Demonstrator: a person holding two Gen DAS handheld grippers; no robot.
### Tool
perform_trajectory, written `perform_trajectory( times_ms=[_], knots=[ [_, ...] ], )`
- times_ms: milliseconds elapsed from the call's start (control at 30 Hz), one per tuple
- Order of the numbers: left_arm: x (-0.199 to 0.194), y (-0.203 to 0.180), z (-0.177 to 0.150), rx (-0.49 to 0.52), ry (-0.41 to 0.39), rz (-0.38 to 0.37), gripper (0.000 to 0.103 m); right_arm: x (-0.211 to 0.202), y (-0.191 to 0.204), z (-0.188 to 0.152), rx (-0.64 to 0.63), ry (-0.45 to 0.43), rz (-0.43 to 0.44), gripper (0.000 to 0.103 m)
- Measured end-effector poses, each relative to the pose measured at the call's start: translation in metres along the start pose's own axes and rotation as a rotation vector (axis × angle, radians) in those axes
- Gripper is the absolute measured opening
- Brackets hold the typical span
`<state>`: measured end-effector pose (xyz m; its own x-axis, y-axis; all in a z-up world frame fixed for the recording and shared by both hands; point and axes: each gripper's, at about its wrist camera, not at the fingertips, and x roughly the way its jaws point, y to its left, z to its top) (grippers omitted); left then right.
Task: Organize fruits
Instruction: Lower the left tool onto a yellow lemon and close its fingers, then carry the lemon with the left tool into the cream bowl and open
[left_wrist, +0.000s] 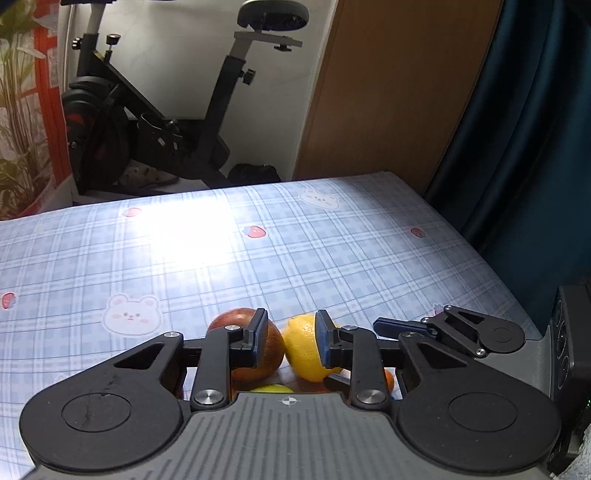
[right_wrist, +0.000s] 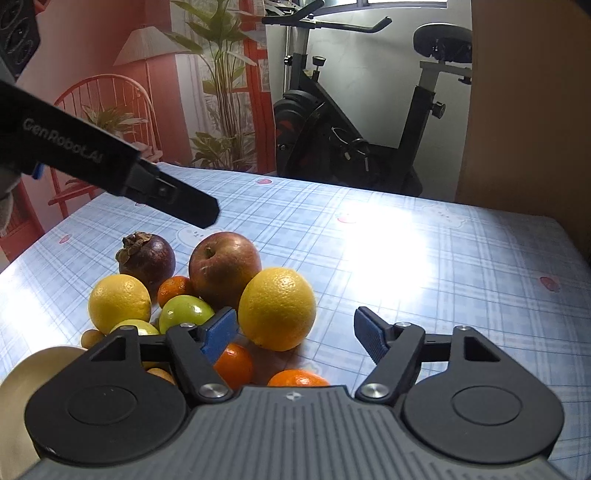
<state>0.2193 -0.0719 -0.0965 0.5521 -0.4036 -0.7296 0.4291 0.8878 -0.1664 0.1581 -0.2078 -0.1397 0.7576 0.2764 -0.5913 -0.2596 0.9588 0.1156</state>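
A heap of fruit lies on the blue checked tablecloth (right_wrist: 424, 266): a red apple (right_wrist: 225, 269), a large yellow citrus (right_wrist: 277, 308), a lemon (right_wrist: 120, 301), a dark mangosteen (right_wrist: 147, 258), a green fruit (right_wrist: 186, 312) and small mandarins (right_wrist: 234, 363). My right gripper (right_wrist: 295, 336) is open, low over the cloth, with the large citrus just ahead of its left finger, untouched. My left gripper (left_wrist: 290, 341) hovers above the apple (left_wrist: 271, 350) and the citrus (left_wrist: 301, 350), its jaws drawn close with nothing between them. In the right wrist view it reaches in as a dark bar (right_wrist: 184, 203).
A cream plate (right_wrist: 22, 376) sits at the heap's near left. Beyond the table's far edge stand an exercise bike (right_wrist: 351, 140), a potted plant (right_wrist: 225, 92) and a red chair (right_wrist: 107, 96). A wooden panel (left_wrist: 399, 88) and a dark curtain (left_wrist: 524, 147) close the right side.
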Motion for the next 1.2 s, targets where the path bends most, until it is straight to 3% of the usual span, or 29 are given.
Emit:
perform_trajectory(
  times_ms=[233, 600, 800, 1200],
  knots=[
    [0.039, 0.002, 0.008, -0.056, 0.086, -0.046, 0.03, 0.014, -0.007, 0.001, 0.028, 0.016, 0.048, 0.067],
    [0.068, -0.001, 0.015, -0.056, 0.143, -0.052, 0.03, 0.031, -0.015, 0.0, 0.083, 0.04, 0.089, 0.064],
    [0.083, -0.008, 0.014, -0.04, 0.132, -0.05, 0.032, 0.036, -0.017, -0.002, 0.119, 0.046, 0.114, 0.057],
    [0.069, -0.015, 0.012, -0.036, 0.112, -0.089, 0.032, 0.017, -0.017, -0.003, 0.158, 0.006, 0.12, 0.056]
  ],
)
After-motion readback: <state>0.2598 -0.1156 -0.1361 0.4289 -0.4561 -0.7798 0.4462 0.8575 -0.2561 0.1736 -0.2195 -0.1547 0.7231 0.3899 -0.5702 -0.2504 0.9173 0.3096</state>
